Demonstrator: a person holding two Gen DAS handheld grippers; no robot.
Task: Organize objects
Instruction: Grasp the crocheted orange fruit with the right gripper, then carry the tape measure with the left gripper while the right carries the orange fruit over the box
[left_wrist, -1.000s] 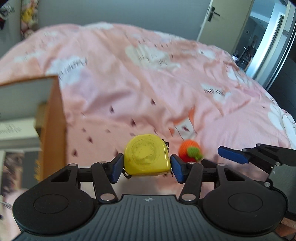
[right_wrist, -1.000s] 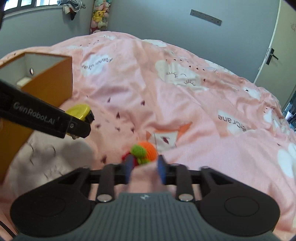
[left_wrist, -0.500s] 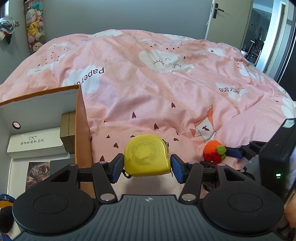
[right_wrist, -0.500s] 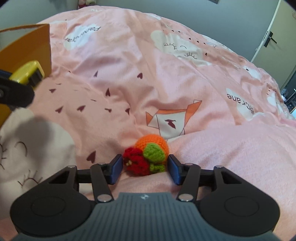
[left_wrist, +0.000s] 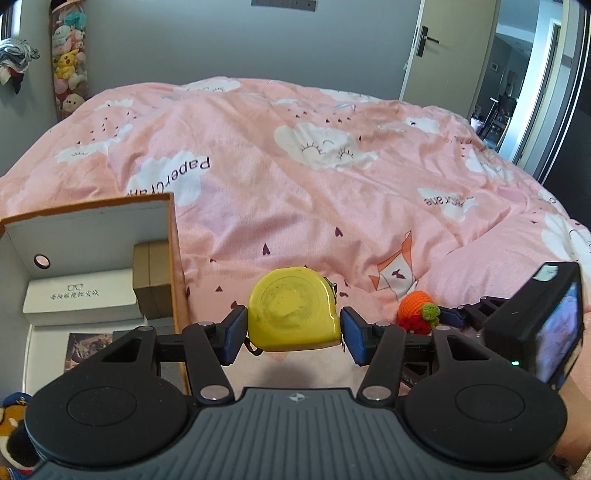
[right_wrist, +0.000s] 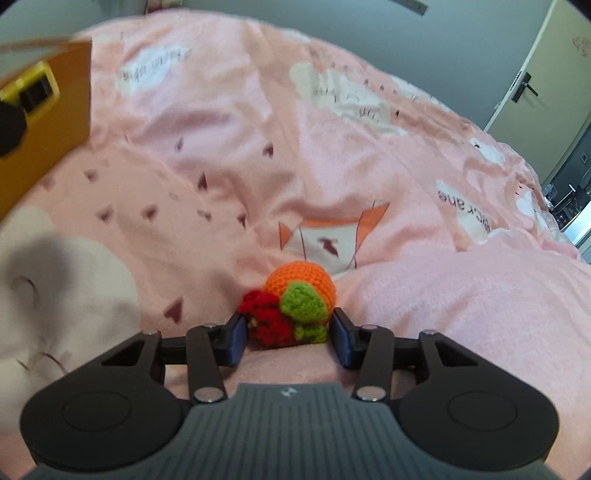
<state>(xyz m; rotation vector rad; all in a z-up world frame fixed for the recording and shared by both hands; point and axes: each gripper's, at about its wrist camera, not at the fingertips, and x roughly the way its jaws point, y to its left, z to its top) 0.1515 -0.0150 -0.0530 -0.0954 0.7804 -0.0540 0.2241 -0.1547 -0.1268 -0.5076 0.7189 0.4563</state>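
My left gripper (left_wrist: 293, 332) is shut on a yellow tape measure (left_wrist: 291, 310) and holds it above the pink bedspread, just right of an open orange box (left_wrist: 173, 240). My right gripper (right_wrist: 288, 338) is shut on a crocheted toy (right_wrist: 295, 306) with orange, green and red parts, low over the bedspread. The toy also shows in the left wrist view (left_wrist: 419, 310), with the right gripper (left_wrist: 448, 317) behind it. The tape measure also shows at the left edge of the right wrist view (right_wrist: 31, 86).
The box holds a white glasses case (left_wrist: 79, 297), a brown carton (left_wrist: 151, 277) and a picture card (left_wrist: 88, 349). The pink bedspread (left_wrist: 314, 177) fills the view. A door (left_wrist: 443, 48) stands at the back right, plush toys (left_wrist: 68, 62) hang at the back left.
The right gripper's fingers have closed onto the crocheted toy. The left gripper has risen and tilted up with the tape measure, showing more of the box and the room.
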